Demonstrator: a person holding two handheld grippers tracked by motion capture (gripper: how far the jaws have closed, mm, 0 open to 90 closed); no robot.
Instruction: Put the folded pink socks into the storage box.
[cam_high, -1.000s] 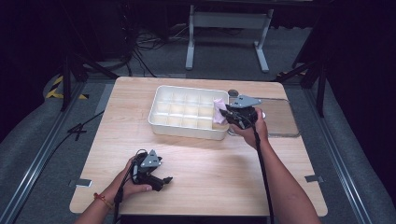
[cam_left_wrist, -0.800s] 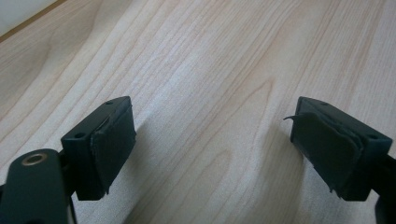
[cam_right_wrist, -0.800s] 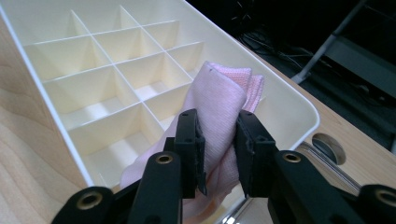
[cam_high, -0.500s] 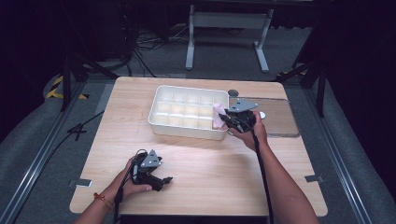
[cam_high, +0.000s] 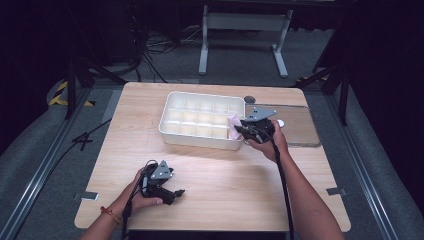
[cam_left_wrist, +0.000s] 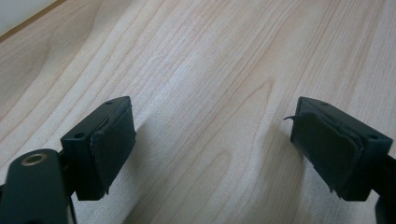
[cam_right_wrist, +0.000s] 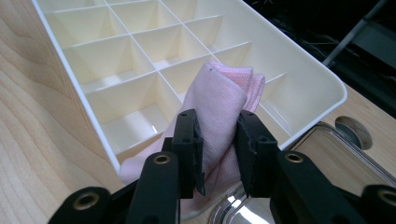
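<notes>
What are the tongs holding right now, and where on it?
The right tongs pinch a folded pink cloth around its middle, over the white divided tray. The left tongs hold nothing.

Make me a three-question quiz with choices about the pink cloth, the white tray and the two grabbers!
1. Where is the pink cloth?
A. over the tray's right end
B. on the floor
C. under the left gripper

2. What colour is the tray?
A. blue
B. white
C. red

3. What is the left gripper doing?
A. squeezing the cloth
B. lifting the tray
C. open over the bare table

Answers:
1 A, the right gripper holds the cloth above the end compartments.
2 B, its walls and dividers look creamy white.
3 C, its jaws stand wide apart with wood grain between them.
</notes>
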